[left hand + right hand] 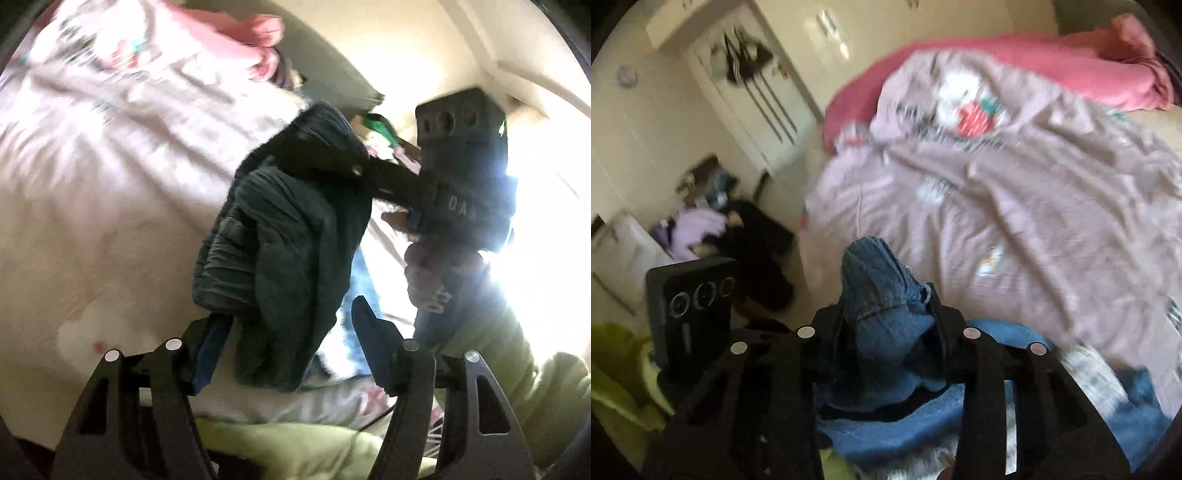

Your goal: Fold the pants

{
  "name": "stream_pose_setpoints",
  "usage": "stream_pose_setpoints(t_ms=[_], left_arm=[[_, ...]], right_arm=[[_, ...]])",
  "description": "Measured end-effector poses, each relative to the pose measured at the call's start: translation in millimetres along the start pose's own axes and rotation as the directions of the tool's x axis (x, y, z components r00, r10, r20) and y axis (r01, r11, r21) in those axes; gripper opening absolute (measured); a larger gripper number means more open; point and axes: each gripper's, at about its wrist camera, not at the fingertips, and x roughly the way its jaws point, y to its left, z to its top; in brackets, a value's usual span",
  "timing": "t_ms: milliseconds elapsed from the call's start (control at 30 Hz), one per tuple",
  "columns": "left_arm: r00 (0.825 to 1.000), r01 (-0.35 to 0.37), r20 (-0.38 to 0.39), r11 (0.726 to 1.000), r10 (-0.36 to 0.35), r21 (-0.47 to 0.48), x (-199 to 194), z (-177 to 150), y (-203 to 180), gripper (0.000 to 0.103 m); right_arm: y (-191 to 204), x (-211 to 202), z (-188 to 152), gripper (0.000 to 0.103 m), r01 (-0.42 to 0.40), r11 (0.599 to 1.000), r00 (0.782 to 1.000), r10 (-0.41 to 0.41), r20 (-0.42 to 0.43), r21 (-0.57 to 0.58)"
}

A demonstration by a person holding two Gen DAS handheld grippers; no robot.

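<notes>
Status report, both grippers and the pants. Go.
Right gripper shut on the pants, holding them up over the bed cover. Left gripper open, pants hanging between its fingers. Nothing in the way; views blurred.

You're clearly in somebody's bedroom: a bed (1015, 221) with a rumpled pinkish duvet (1034, 192) printed with a strawberry cartoon, a pink pillow (1071, 74) behind it, cream wardrobe doors (768, 96), and clothes piled (701, 229) beside them.
</notes>
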Motion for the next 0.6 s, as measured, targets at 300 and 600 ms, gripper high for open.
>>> stream_pose_setpoints(t_ms=[300, 600], left_arm=[[0.973, 0.166, -0.196, 0.965, -0.126, 0.202, 61.6, -19.2, -85.2, 0.077], [0.983, -0.172, -0.021, 0.954, 0.182, 0.246, 45.6, 16.9, -55.2, 0.076]], right_arm=[[-55.2, -123.2, -77.4, 0.080, 0.328, 0.927, 0.929, -0.352, 0.115, 0.184], [-33.6, -107.1, -101.8, 0.080, 0.342, 0.927, 0.928, -0.359, 0.103, 0.154]])
